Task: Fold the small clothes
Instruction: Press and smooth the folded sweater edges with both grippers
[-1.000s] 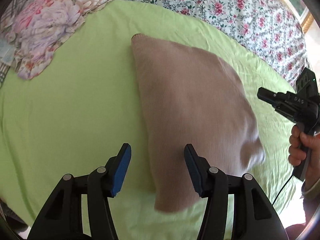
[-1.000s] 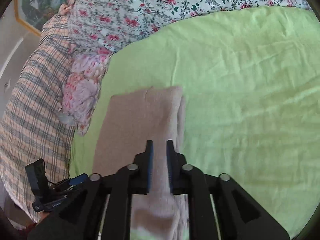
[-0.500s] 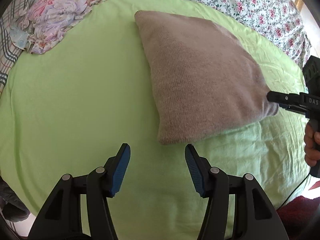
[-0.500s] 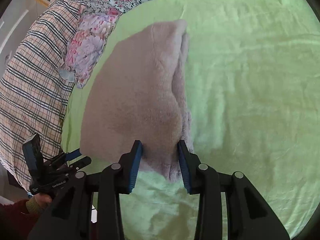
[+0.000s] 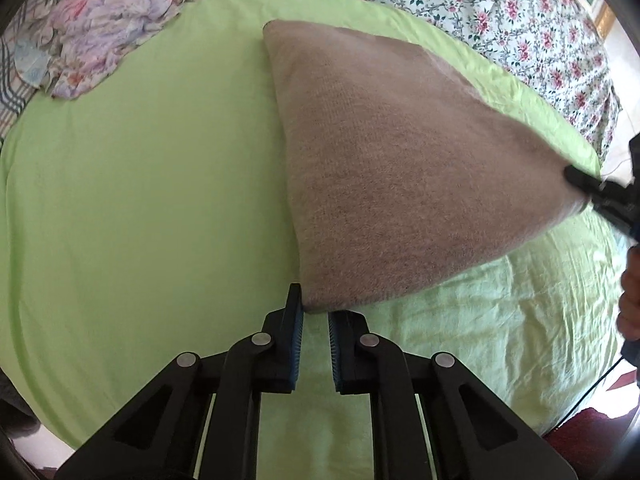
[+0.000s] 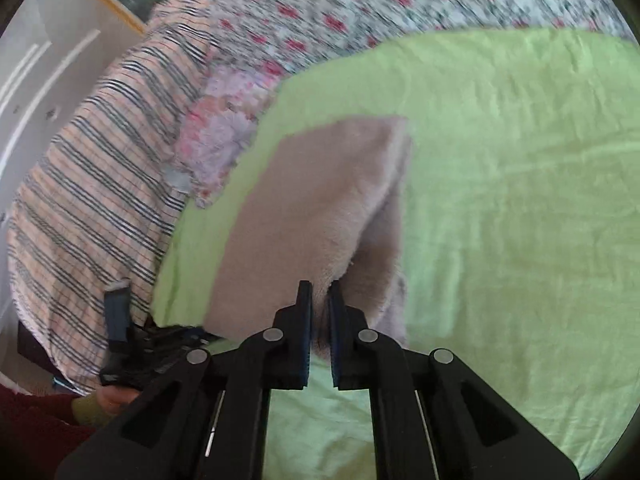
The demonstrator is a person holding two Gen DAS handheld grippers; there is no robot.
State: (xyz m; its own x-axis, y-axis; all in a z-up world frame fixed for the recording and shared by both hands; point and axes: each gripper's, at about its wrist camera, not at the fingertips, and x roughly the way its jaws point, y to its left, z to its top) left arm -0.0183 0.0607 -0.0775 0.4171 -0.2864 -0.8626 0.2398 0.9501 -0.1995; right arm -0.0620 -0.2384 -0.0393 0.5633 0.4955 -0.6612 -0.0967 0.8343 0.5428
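A beige knit garment [image 5: 404, 168] lies on the green bed sheet [image 5: 140, 184]. The left gripper [image 5: 314, 312] clenches its near corner at 6 o'clock. The right gripper [image 6: 320, 300] pinches another corner at 3 o'clock, lifting it. A floral cloth [image 5: 100, 28] sits at 10 o'clock.

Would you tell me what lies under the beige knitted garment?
The beige knitted garment rests on the light green sheet, which shows all around it. Whatever sits directly beneath is covered, though its right edge shows a second layer folded under.
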